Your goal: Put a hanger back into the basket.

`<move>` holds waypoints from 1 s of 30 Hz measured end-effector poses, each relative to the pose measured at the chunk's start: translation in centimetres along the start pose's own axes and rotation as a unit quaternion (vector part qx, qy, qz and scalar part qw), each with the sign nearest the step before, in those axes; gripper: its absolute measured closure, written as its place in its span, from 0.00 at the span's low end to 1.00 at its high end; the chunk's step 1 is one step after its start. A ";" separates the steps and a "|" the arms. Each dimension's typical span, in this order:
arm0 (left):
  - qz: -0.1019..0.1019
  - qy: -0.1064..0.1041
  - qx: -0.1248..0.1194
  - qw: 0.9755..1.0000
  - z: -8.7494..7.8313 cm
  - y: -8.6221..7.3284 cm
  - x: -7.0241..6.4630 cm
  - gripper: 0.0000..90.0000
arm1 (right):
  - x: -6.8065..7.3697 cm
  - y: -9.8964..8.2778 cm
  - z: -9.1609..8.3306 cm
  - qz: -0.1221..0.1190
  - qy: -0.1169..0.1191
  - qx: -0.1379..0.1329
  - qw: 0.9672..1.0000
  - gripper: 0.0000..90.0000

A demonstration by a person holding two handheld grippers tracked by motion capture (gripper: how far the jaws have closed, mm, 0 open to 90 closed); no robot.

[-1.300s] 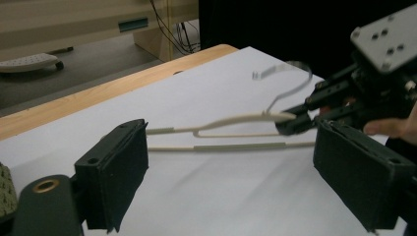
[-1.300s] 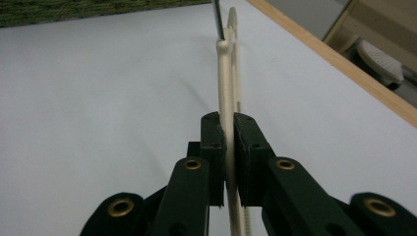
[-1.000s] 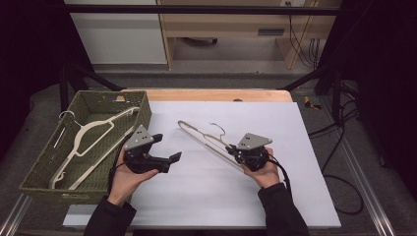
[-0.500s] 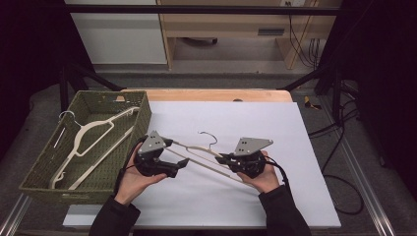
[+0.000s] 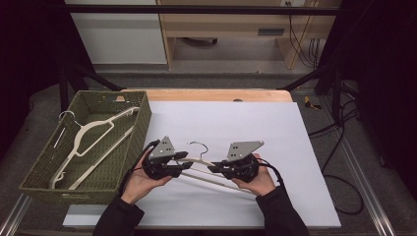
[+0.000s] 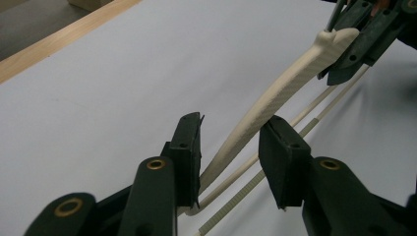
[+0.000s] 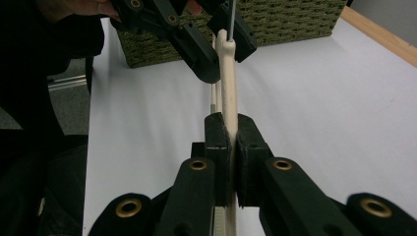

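A cream plastic hanger [image 5: 196, 161] with a metal hook hangs just above the white table, between my two grippers. In the right gripper view my right gripper [image 7: 230, 142] is shut on one arm of the hanger [image 7: 227, 73]. In the left gripper view my left gripper [image 6: 231, 147] straddles the other arm of the hanger [image 6: 290, 88]. Its jaws have just been closing, and a gap still shows beside the far pad. From above, the left gripper [image 5: 184, 165] and the right gripper [image 5: 215, 168] face each other at the table's front.
A green woven basket [image 5: 140, 123] stands at the table's left edge with another cream hanger [image 5: 93, 132] lying in it. The white board [image 5: 255, 123] stretches behind and to the right. Cables lie on the floor at the right.
My left gripper has moved right to the hanger and its jaws have narrowed around the arm. The right gripper has shifted left, and the hanger has swung from slanting away to lying between the grippers.
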State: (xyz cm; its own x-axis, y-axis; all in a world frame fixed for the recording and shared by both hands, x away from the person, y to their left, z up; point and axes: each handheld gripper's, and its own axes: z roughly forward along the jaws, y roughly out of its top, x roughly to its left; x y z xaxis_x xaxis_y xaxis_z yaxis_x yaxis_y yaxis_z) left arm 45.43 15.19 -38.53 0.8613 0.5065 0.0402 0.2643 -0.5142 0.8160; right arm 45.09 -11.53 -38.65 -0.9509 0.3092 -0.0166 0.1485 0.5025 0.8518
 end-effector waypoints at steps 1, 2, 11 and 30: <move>0.000 -0.001 0.002 1.000 0.0 0.0 0.0 0.69 | 0.0 0.0 0.0 0.001 0.002 -0.001 1.000 0.96; -0.001 0.000 0.004 1.000 0.0 0.0 0.0 0.69 | -0.1 -0.1 0.0 0.002 0.004 -0.001 1.000 0.96; 0.002 -0.023 0.019 1.000 0.3 0.4 -1.0 0.87 | -0.9 -0.7 -0.4 0.019 -0.042 -0.012 0.999 0.84; -0.026 -0.036 -0.008 0.999 -0.4 1.2 -2.3 0.96 | -1.4 -1.0 -1.3 0.035 -0.122 -0.059 0.990 0.50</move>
State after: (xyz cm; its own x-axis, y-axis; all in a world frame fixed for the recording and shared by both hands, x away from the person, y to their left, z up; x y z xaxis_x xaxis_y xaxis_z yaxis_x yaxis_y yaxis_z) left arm 43.57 13.65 -37.46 0.8756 0.4811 -0.0438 0.3030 -0.4762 0.8255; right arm 45.92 -13.49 -38.83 -0.8434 0.5328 -0.0688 0.1658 0.3801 0.9100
